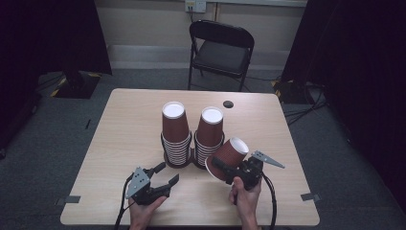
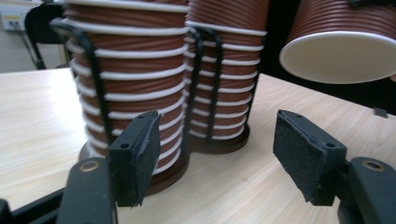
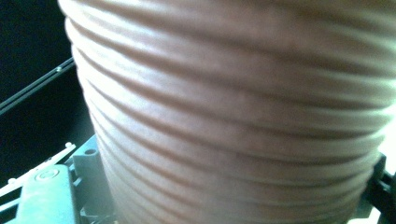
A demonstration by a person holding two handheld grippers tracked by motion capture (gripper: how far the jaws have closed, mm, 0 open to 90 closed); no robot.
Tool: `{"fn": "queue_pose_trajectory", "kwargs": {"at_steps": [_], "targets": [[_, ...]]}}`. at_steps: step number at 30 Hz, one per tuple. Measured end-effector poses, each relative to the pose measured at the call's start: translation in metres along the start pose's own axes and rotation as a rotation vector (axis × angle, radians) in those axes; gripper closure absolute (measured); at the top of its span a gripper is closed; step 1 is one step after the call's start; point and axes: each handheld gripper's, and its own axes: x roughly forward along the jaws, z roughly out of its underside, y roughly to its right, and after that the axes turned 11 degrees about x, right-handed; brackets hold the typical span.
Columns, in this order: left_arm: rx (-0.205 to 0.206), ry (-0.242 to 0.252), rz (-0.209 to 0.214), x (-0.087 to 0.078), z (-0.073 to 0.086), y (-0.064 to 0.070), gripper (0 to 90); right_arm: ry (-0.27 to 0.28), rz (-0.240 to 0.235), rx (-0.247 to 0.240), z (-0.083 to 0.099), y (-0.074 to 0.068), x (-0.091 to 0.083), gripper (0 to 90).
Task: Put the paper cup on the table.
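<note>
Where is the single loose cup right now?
In the high view, the loose cup is tilted in the right gripper, just right of the right-hand cup stack, above the table.

I see a pale wood bench (image 1: 124, 139) with rounded corners. Two dark round cup holders (image 1: 178, 160) stand on it side by side near the middle, each stacked with ribbed brown cups (image 1: 174, 125). A small dark hole (image 1: 228, 104) sits near its far edge.

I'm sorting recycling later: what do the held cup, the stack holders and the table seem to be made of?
The held cup, in the right claw, looks like ripple-wall paper: matte brown ridges, white rolled rim. The holders seem to be thin black wire, probably metal, on dark round bases. The table shows a pale wood grain, likely laminate; its smooth, even surface leaves that open.
</note>
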Motion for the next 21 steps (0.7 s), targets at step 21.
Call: {"fn": "queue_pose_trajectory", "kwargs": {"at_steps": [21], "targets": [[0.011, 0.061, 0.120, 0.028, -0.011, 0.018, 51.7, -0.031, -0.109, 0.139, 0.019, -0.006, 0.009, 14.5]]}}
